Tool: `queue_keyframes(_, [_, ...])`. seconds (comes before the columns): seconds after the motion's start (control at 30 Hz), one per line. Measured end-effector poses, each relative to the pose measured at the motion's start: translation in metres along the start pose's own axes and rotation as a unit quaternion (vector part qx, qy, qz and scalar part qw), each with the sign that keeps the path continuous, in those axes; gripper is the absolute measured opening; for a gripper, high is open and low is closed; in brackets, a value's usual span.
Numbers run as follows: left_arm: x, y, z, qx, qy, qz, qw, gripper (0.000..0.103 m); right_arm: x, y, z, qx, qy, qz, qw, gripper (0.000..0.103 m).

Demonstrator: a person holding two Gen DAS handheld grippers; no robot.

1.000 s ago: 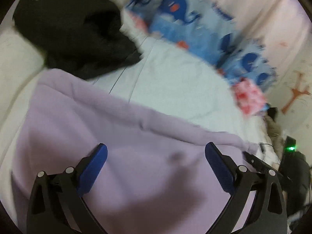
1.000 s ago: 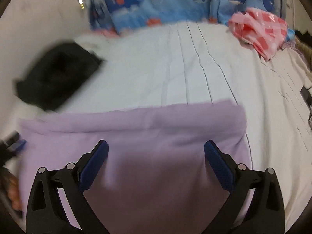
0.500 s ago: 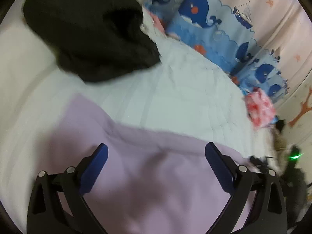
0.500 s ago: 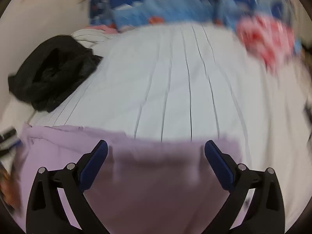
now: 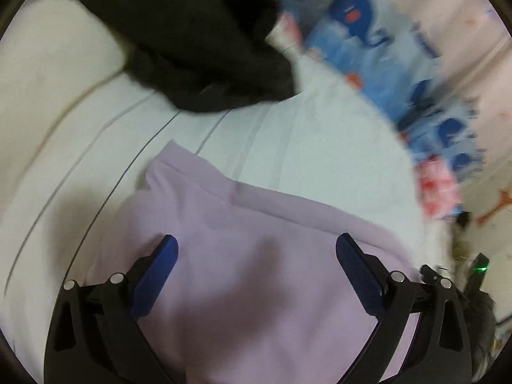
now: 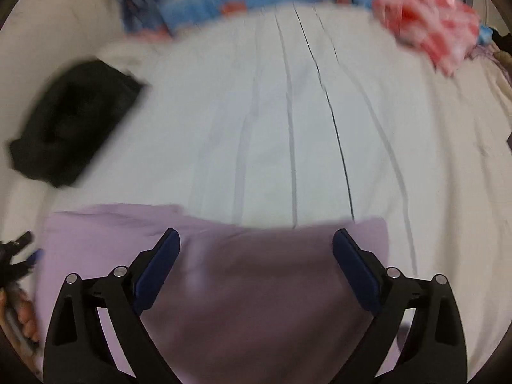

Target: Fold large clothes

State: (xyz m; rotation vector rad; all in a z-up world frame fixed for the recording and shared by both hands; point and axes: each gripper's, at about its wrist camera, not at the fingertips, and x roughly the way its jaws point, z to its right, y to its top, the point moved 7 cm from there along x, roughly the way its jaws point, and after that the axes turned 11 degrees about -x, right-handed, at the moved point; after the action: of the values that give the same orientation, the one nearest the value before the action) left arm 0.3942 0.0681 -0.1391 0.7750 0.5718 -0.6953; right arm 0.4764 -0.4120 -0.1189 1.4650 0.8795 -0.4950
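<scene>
A lilac garment lies folded flat on the white bed sheet; it also shows in the right wrist view. My left gripper hovers over it, open and empty, above its left part near the folded corner. My right gripper is open and empty over the garment's far edge, towards its right end. The left gripper's tip and the hand holding it show at the right wrist view's left edge.
A black garment lies heaped at the far left of the bed, also in the right wrist view. Blue whale-print pillows line the head of the bed. A pink-and-red bundle sits at the far right.
Both grippers have pulled back and shifted over the lilac garment, which now lies further folded with a shorter visible span. Both views are motion-blurred. Both grippers stay open.
</scene>
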Motion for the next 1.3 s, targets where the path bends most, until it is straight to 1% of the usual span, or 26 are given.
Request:
queue_keyframes(0.07, [-0.028,-0.012,0.007,0.045,-0.004,0.036,0.9983,0.096,-0.027,-0.022,0.001,-0.031,-0.029,0.032,0.999,0.096])
queue_keyframes(0.13, [-0.029,-0.027,-0.001,0.068,0.011,0.045,0.9966,0.096,-0.013,-0.053,0.016,-0.026,-0.055,0.01,0.998,0.096])
queue_keyframes(0.17, [-0.013,-0.039,-0.014,0.063,0.024,0.027,0.9974,0.096,0.008,-0.076,0.028,0.017,-0.023,-0.012,1.0,0.097])
queue_keyframes(0.2, [0.001,-0.047,-0.024,0.049,0.018,0.008,0.9986,0.096,0.011,-0.082,0.037,0.06,0.014,0.005,0.998,0.097])
queue_keyframes(0.23, [0.011,-0.053,-0.034,0.039,0.008,0.004,0.9992,0.096,0.005,-0.081,0.04,0.075,0.009,0.02,0.997,0.097])
queue_keyframes(0.27, [0.014,-0.055,-0.037,0.044,0.018,0.016,0.9988,0.096,0.005,-0.08,0.039,0.07,0.0,0.018,0.997,0.097])
queue_keyframes(0.37, [0.015,-0.055,-0.03,0.068,0.064,0.015,0.9955,0.096,0.006,-0.081,0.033,0.054,-0.004,-0.024,0.998,0.097])
queue_keyframes(0.4, [0.011,-0.055,-0.029,0.07,0.073,0.014,0.9947,0.096,-0.001,-0.079,0.031,0.054,-0.007,-0.027,0.998,0.097])
queue_keyframes(0.43, [-0.003,-0.054,-0.027,0.065,0.081,0.022,0.9943,0.096,-0.016,-0.078,0.028,0.055,-0.01,-0.014,0.998,0.097])
queue_keyframes(0.5, [-0.038,-0.059,-0.017,0.051,0.041,0.045,0.9969,0.096,-0.066,-0.074,0.01,0.033,0.001,0.047,0.998,0.097])
queue_keyframes(0.6, [-0.082,-0.079,-0.009,0.083,0.025,0.089,0.9922,0.096,-0.111,-0.099,-0.017,-0.023,-0.018,0.096,0.995,0.097])
queue_keyframes(0.63, [-0.086,-0.087,-0.014,0.093,0.03,0.1,0.9903,0.096,-0.107,-0.117,-0.022,-0.04,-0.029,0.09,0.995,0.097])
queue_keyframes(0.67, [-0.078,-0.091,-0.015,0.097,0.038,0.095,0.9901,0.096,-0.093,-0.129,-0.023,-0.049,-0.031,0.064,0.996,0.097])
queue_keyframes(0.7, [-0.068,-0.099,-0.025,0.094,0.048,0.076,0.9915,0.096,-0.07,-0.147,-0.022,-0.051,-0.026,0.027,0.998,0.097])
queue_keyframes(0.73, [-0.05,-0.102,-0.033,0.086,0.055,0.049,0.9935,0.096,-0.062,-0.148,-0.022,-0.048,-0.014,0.028,0.998,0.097])
queue_keyframes(0.77, [-0.039,-0.106,-0.039,0.083,0.052,0.039,0.9944,0.096,-0.067,-0.145,-0.021,-0.044,-0.015,0.036,0.998,0.097])
queue_keyframes(0.83, [-0.049,-0.102,-0.036,0.073,0.066,0.051,0.9939,0.096,-0.079,-0.137,-0.023,-0.035,-0.024,0.02,0.999,0.097])
queue_keyframes(0.9, [-0.063,-0.099,-0.026,0.051,0.029,0.054,0.9968,0.096,-0.103,-0.112,-0.035,-0.025,0.01,0.06,0.998,0.097])
queue_keyframes(0.93, [-0.07,-0.095,-0.017,0.056,0.017,0.059,0.9965,0.096,-0.106,-0.099,-0.04,-0.036,0.006,0.068,0.997,0.097])
queue_keyframes(1.0, [-0.073,-0.077,0.009,0.099,0.024,0.093,0.9904,0.096,-0.105,-0.064,-0.062,-0.072,0.006,0.07,0.995,0.097])
queue_keyframes(1.1, [-0.056,-0.052,0.028,0.108,0.033,0.107,0.9878,0.096,-0.076,-0.029,-0.071,-0.081,0.004,0.048,0.996,0.097])
queue_keyframes(1.13, [-0.048,-0.045,0.031,0.104,0.037,0.106,0.9882,0.096,-0.053,-0.019,-0.065,-0.078,-0.004,0.035,0.996,0.097])
queue_keyframes(1.2, [-0.022,-0.042,0.03,0.102,0.055,0.1,0.9882,0.096,0.007,-0.025,-0.044,-0.063,-0.033,-0.028,0.997,0.097])
queue_keyframes(1.23, [-0.007,-0.046,0.026,0.103,0.066,0.09,0.9884,0.096,0.032,-0.039,-0.039,-0.036,-0.002,-0.056,0.998,0.097])
queue_keyframes(1.27, [0.008,-0.051,0.016,0.094,0.067,0.073,0.9906,0.096,0.037,-0.043,-0.036,-0.014,0.019,-0.05,0.998,0.097])
queue_keyframes(1.3, [0.012,-0.053,0.011,0.093,0.069,0.075,0.9905,0.096,0.035,-0.041,-0.034,-0.006,0.021,-0.041,0.999,0.097])
